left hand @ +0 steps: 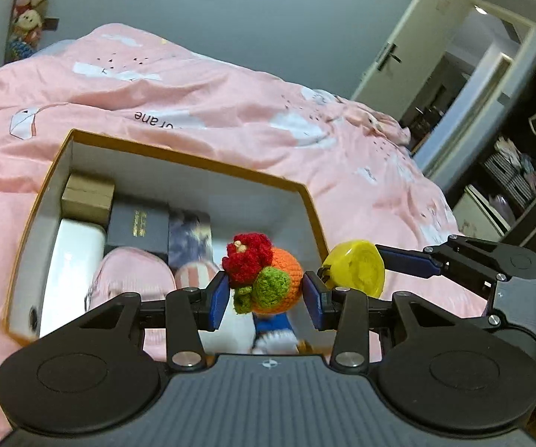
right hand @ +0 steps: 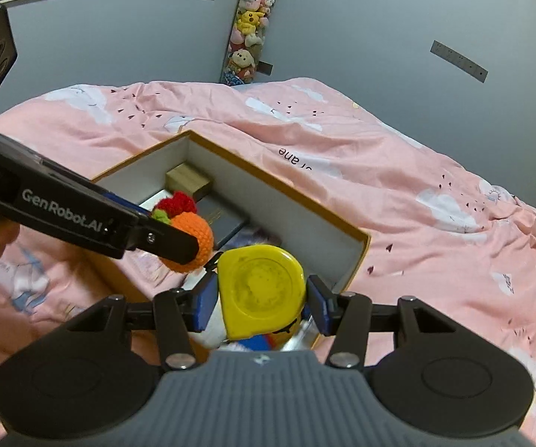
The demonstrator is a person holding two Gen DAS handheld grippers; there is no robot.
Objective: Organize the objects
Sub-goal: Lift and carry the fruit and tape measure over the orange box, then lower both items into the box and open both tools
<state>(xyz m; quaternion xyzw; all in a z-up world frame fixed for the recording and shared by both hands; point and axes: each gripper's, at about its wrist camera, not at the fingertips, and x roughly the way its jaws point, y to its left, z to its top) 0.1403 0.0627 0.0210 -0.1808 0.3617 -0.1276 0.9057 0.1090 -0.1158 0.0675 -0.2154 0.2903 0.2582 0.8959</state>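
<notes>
Above the open box (left hand: pixel 307 201) on the bed, the left gripper (left hand: pixel 266 296) pinches a soft, light crochet toy (left hand: pixel 275 275) across its middle, while the right gripper (right hand: pixel 262 303) clamps a rigid, likely slippery yellow disc (right hand: pixel 264 290) by its edges.

Right claw (right hand: pixel 262 298) grips yellow disc (right hand: pixel 262 290) above open box (right hand: pixel 357 257).

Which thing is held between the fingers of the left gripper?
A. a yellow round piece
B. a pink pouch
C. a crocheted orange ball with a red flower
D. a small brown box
C: the left gripper clamps the crocheted orange ball, while the right gripper holds the yellow piece.
</notes>
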